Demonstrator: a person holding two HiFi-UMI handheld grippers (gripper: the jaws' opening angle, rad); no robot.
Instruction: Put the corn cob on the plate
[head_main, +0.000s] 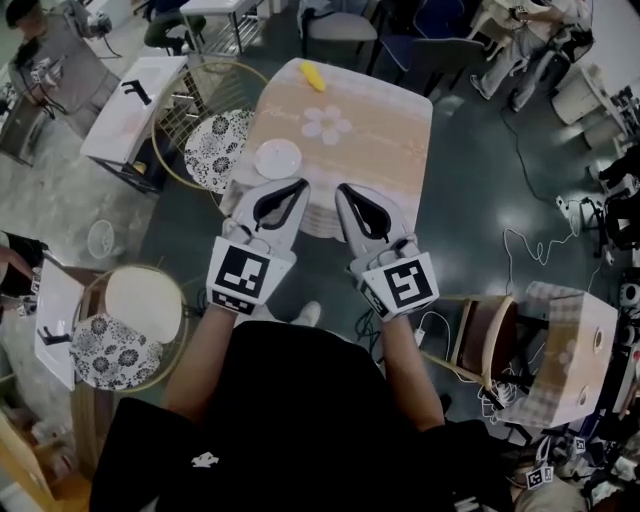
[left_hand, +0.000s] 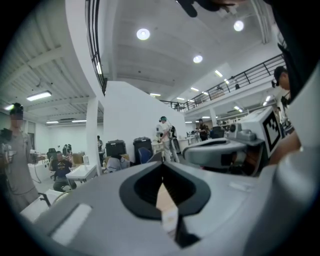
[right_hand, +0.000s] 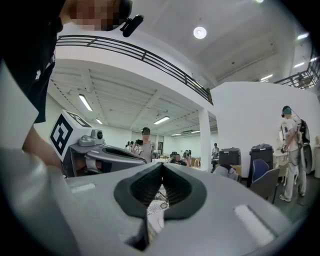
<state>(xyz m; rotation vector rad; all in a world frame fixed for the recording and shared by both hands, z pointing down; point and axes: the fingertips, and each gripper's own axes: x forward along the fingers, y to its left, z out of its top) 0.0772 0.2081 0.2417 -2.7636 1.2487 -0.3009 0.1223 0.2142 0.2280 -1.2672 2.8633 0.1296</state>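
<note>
In the head view a yellow corn cob (head_main: 313, 76) lies at the far edge of a small table (head_main: 390, 150) covered with a peach flowered cloth. A white plate (head_main: 278, 158) sits near the table's front left corner. My left gripper (head_main: 303, 184) hovers just right of the plate, jaws together with nothing in them. My right gripper (head_main: 340, 189) is held beside it over the table's front edge, also shut and empty. Both point level out over the table, far short of the corn. In the left gripper view (left_hand: 162, 165) and the right gripper view (right_hand: 162, 166) the tips meet.
A round wire chair with a flowered cushion (head_main: 215, 148) stands left of the table, another (head_main: 120, 340) at lower left. A wooden chair (head_main: 485, 335) and a covered box (head_main: 565, 350) stand at right. Cables lie on the dark floor (head_main: 520, 245). People stand further off.
</note>
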